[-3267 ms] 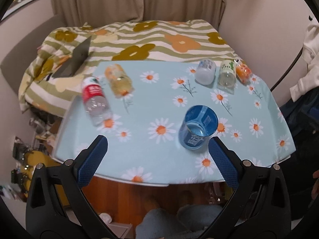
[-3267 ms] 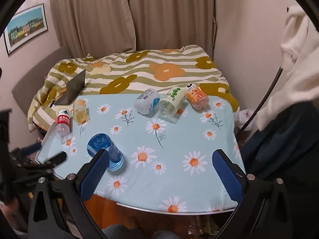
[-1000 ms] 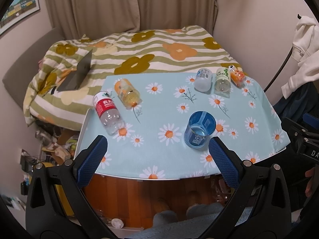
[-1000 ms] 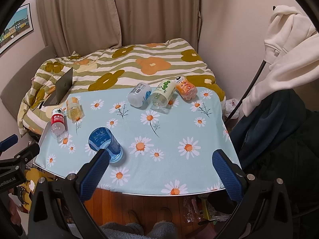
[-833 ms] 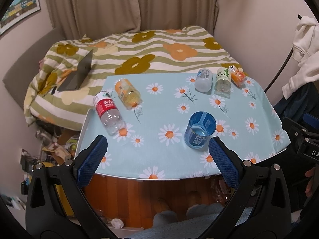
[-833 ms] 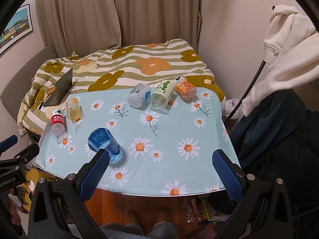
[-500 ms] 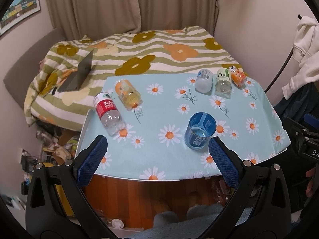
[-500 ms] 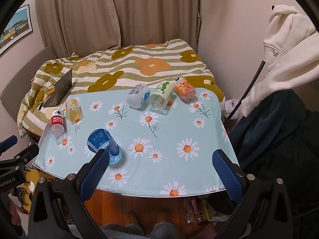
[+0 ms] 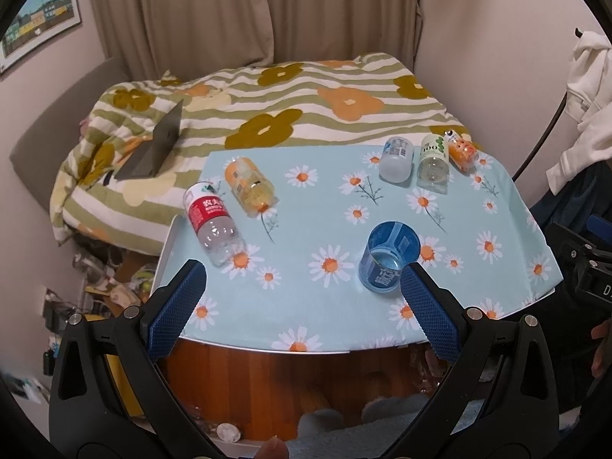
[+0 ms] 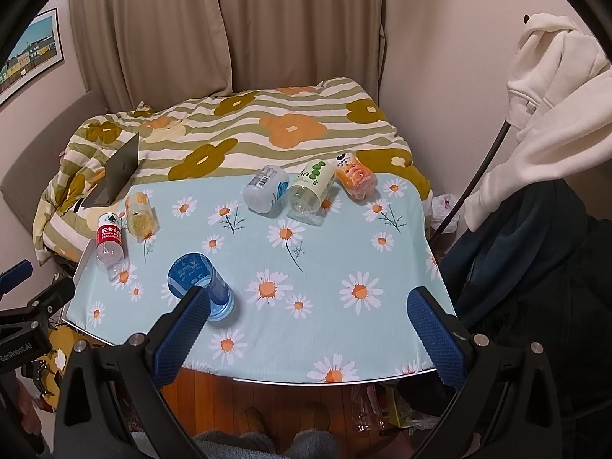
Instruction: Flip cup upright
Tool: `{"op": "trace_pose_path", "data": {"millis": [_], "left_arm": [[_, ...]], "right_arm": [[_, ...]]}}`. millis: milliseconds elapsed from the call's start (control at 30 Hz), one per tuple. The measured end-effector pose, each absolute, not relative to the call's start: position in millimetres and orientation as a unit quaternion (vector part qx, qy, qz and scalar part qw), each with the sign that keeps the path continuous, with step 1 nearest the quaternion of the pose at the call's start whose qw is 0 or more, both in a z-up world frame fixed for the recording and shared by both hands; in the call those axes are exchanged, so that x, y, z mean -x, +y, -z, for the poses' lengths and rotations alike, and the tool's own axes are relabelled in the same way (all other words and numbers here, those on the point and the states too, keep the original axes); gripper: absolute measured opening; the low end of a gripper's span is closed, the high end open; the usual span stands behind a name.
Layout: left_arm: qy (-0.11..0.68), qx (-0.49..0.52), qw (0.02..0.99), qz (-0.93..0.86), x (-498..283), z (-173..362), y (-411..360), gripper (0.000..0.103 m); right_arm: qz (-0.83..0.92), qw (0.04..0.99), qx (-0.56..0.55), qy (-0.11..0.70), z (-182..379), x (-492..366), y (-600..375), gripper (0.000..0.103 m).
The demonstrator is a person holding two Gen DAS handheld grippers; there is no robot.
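Note:
A blue translucent cup stands mouth up on the daisy tablecloth, near the table's front edge; in the right wrist view the cup is at the front left. My left gripper is open and empty, held back from the table's front edge, its right finger pad just in front of the cup. My right gripper is open and empty, also off the front edge, with the cup behind its left finger pad.
Two bottles lie at the table's left: a red-labelled water bottle and a yellow one. Three more bottles lie at the back right. A bed with a laptop is behind. Clothes hang on the right.
Both grippers have backed away from the table since 3.3 s ago, so more of the room shows. In the last second almost nothing has moved. The cup stays upright.

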State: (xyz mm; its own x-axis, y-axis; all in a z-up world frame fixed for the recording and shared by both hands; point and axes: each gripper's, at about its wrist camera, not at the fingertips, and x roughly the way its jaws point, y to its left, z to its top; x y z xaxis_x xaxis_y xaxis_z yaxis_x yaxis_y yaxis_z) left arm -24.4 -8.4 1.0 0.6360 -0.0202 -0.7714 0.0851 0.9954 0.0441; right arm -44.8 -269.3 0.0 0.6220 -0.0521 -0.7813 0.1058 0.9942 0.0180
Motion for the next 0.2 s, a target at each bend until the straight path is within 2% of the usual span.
{"op": "trace_pose_path", "data": {"millis": [200], "left_arm": [[0.419,-0.043,0.907,0.023,21.7,0.2,-9.2,0.103]], "right_arm": [[0.041,0.901,-0.027,0.432,-2.1,36.4,-265.6,0.103]]}}
